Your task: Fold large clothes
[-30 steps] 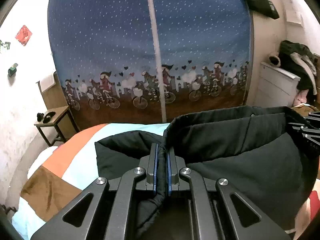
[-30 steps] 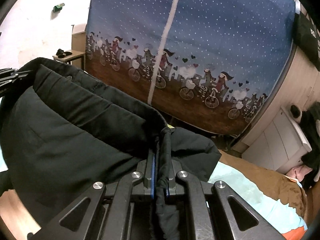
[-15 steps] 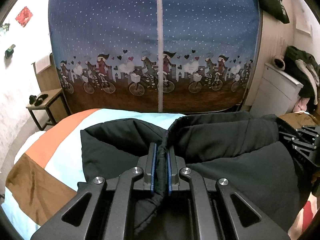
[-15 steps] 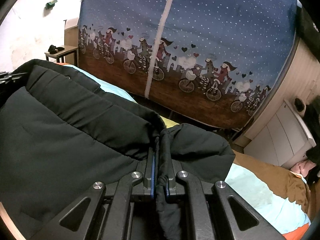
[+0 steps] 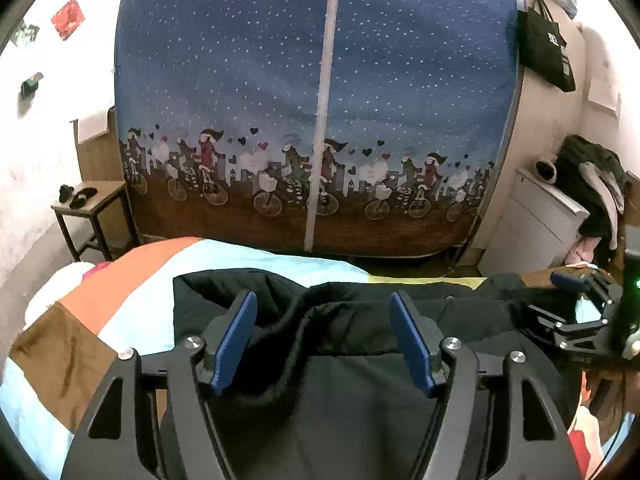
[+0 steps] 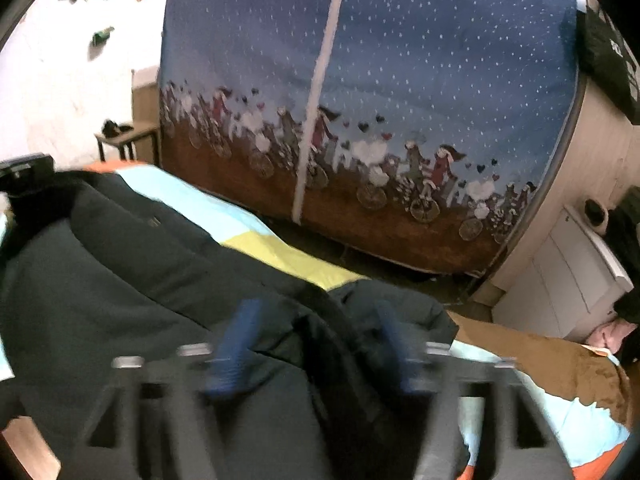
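Far left, a small side table [image 5: 94,204] w/ dark bits on top stands by the white wall. Next to it the bed cover [image 5: 132,312], patchwork of orange, brown, pale blue & yellow. On the cover lies the black padded jacket [image 5: 360,400], spread across the bed, its rumpled edge bunched up towards the cameras. Left gripper [image 5: 324,344]: jaws opening, blue pads [image 5: 234,344] apart on either side of the jacket's edge, fabric between them but not pinched, so released. Right gripper [image 6: 314,344]: blurred, jaws also opening, a fold of jacket between the pads, not pressed, let go. Behind the bed hangs a blue curtain [image 5: 320,100] w/ white dots & a row of cyclists. Far right, a white drawer unit [image 5: 532,224] w/ clothes piled on top.
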The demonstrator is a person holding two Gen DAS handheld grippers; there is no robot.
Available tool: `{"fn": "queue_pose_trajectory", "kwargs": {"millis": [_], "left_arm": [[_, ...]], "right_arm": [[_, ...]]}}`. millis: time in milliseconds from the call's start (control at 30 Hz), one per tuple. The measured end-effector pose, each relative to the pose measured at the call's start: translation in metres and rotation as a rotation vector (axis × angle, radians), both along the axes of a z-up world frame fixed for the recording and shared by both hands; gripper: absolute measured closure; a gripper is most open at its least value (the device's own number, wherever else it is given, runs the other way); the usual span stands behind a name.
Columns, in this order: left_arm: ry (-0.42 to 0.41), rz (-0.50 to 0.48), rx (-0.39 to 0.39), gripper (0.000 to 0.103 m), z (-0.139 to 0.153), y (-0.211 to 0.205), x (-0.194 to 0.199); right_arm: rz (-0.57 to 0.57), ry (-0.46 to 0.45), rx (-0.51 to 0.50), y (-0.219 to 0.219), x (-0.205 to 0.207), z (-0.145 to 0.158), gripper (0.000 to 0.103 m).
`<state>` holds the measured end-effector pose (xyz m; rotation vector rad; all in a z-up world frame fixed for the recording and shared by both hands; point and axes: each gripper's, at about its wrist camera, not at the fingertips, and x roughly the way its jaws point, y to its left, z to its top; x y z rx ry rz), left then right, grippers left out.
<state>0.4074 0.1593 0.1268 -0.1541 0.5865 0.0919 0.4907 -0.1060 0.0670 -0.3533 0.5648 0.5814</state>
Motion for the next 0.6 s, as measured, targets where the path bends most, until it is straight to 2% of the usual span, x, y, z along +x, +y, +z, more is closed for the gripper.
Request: {"fn": "queue_pose_trajectory", "kwargs": {"millis": [100, 200, 333, 467, 600], "left_arm": [[-0.009, -0.016, 0.005, 0.036, 0.008, -0.006, -0.01], [-0.006, -0.049, 0.004, 0.025, 0.009, -0.016, -0.023], [0.026, -0.147, 0.034, 0.024, 0.003, -0.034, -0.043], [0.089, -0.227, 0.05, 0.024, -0.02, -0.053, -0.065], [0.177, -0.288, 0.067, 0.023, -0.057, -0.071, -0.08]], "right_arm": [[0.046, -0.011, -0.005, -0.001, -0.015, 0.009, 0.016], [0.067, -0.001, -0.005, -0.008, -0.029, 0.012, 0.013], [0.098, 0.059, 0.001, -0.021, -0.049, 0.013, 0.01], [0.126, 0.104, -0.008, -0.037, -0.074, 0.006, 0.008], [0.138, 0.18, -0.002, -0.048, -0.092, -0.015, 0.007]]}}
